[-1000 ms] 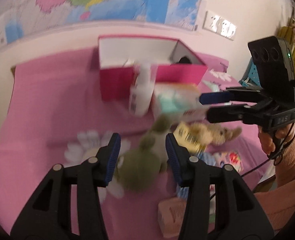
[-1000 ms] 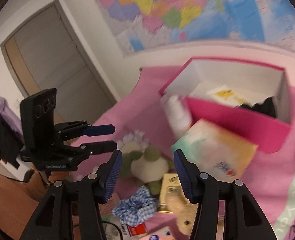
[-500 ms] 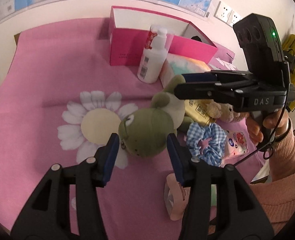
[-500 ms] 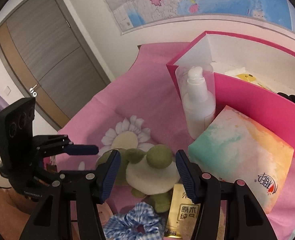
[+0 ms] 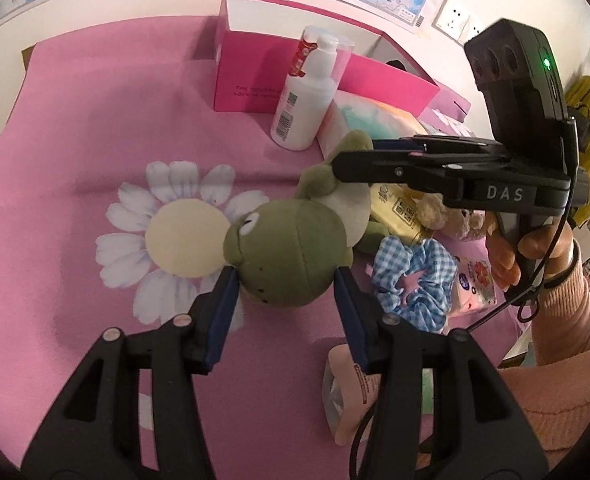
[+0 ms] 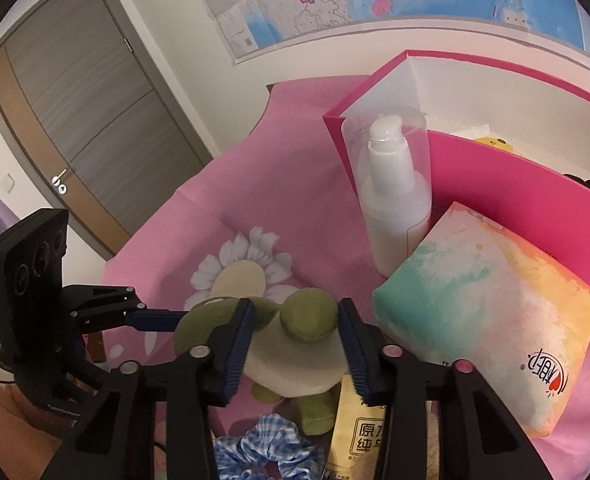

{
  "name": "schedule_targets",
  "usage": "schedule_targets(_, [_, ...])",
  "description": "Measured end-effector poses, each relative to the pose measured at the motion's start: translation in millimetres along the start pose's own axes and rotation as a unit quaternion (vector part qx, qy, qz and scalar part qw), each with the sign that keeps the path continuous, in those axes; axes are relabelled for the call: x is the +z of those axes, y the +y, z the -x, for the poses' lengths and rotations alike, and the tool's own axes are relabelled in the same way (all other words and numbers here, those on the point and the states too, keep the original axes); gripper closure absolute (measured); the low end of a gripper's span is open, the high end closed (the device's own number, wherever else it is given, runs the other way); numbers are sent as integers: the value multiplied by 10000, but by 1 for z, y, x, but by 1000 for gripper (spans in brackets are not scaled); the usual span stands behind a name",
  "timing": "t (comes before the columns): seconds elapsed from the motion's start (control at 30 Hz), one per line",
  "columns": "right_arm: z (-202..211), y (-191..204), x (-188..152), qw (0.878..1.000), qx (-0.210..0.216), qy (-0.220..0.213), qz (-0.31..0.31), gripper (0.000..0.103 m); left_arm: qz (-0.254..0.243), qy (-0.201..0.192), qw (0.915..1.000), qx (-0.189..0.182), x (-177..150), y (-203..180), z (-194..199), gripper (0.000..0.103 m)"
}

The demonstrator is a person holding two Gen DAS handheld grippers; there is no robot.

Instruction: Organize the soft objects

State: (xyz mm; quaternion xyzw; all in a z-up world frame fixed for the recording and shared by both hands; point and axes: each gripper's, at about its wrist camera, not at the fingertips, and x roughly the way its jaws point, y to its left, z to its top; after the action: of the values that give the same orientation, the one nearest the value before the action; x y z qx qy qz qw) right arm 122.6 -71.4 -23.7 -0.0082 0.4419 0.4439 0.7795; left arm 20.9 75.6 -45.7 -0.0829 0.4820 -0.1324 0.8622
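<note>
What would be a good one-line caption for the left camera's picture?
Left tool, open, straddles a green frog plush's head on a pink flowered cloth; the right tool reaches over its body.

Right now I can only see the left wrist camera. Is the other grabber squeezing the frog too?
Observer: No. In the right wrist view the right gripper is open, with one pad on each side of the frog's round green foot.
Operator: What's hiding inside the pink box?
Observer: A yellow thing lies inside the pink box, behind its front wall; I cannot tell what it is.
Operator: Is there a way out of the room?
Observer: Yes, a grey door stands shut beyond the table's far left corner.
</note>
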Motion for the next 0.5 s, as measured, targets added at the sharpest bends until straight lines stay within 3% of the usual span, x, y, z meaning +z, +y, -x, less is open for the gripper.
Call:
schedule_targets(0.03, [0, 0, 0, 10000, -28, -8, 3, 73, 29, 4, 10000, -30, 1, 2, -1, 53])
schedule_targets(0.1, [1, -1, -1, 9999, -115, -46, 35, 78, 59, -10, 10000, -66, 1, 3, 0, 54])
schedule_targets(0.33, [18, 6, 0, 9995, -6, -313, 52, 79, -15, -263, 9994, -209, 6, -3, 22, 55])
schedule_targets(0.5, [48, 17, 6, 9974, 101, -696, 154, 79, -239, -693, 9971, -207, 20, -13, 53, 55])
